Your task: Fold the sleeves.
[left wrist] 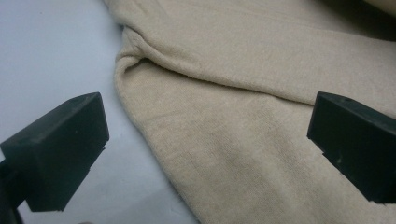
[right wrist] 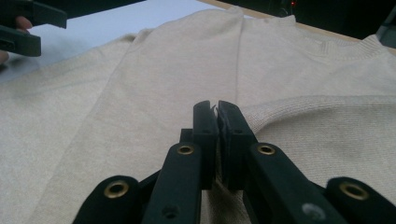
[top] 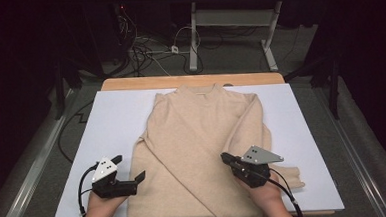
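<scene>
High view: I see the beige sweater (top: 198,153) flat on the white board (top: 116,117), collar at the far edge, hem at the near edge, one sleeve folded diagonally across the front. No brand, label or writing readable anywhere. Left gripper (top: 129,169) sits at the near left, just beside the sweater's left edge, jaws spread wide and pointing right, the person's hand (top: 98,208) wrapped on it from below. Right gripper (top: 226,159) is at the near right, over the sweater's body, pointing left and far, jaws clenched with nothing seen between them.

Left gripper view: its two black jaws stand far apart, released. One is over the white board, the other over the knit (sweater's rounded side edge runs between them). No contact visible.

Right gripper view: jaws pressed together, tips over the sweater's front near where the folded sleeve crosses. I can't tell whether the tips touch the fabric. Left gripper shows at the upper left corner, over the board.
</scene>
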Motion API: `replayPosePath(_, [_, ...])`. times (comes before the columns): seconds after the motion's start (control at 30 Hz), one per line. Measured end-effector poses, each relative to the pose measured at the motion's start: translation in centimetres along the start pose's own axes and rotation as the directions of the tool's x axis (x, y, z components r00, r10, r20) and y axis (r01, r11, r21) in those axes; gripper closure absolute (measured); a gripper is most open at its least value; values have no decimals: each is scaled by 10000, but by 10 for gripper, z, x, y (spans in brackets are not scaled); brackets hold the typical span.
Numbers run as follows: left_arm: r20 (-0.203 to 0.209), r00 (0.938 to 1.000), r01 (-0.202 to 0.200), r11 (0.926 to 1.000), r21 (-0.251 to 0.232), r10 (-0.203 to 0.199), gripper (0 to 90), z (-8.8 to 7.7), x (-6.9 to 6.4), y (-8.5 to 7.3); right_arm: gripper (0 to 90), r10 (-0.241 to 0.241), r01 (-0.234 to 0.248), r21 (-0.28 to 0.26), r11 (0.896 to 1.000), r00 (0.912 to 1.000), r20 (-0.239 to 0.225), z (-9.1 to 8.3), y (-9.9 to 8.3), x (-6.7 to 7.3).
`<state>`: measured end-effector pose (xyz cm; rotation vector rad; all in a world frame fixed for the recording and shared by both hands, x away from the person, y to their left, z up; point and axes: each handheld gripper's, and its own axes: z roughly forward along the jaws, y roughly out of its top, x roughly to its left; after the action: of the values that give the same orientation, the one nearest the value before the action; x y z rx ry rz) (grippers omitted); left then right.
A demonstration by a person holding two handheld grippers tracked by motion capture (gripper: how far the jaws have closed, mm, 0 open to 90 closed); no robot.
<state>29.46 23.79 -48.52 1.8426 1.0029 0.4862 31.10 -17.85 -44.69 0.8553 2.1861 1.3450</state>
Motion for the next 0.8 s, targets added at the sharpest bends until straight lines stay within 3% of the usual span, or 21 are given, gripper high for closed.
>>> replayPosePath(0.3, [77, 10000, 23, 10000, 31, -23, 0, 0, 1, 0, 872, -351, 357, 435, 9984, 9993, -159, 19, 5, 10])
replayPosePath(0.5, [91, 9999, 59, 10000, 29, -60, 0, 0, 1, 0, 873, -445, 459, 480, 9978, 9985, -305, 39, 16, 15])
replayPosePath(0.8, [184, 9998, 59, 9999, -83, -58, 0, -1, 2, 0, 857, -519, 554, 609, 9966, 9970, -579, 55, 18, 24])
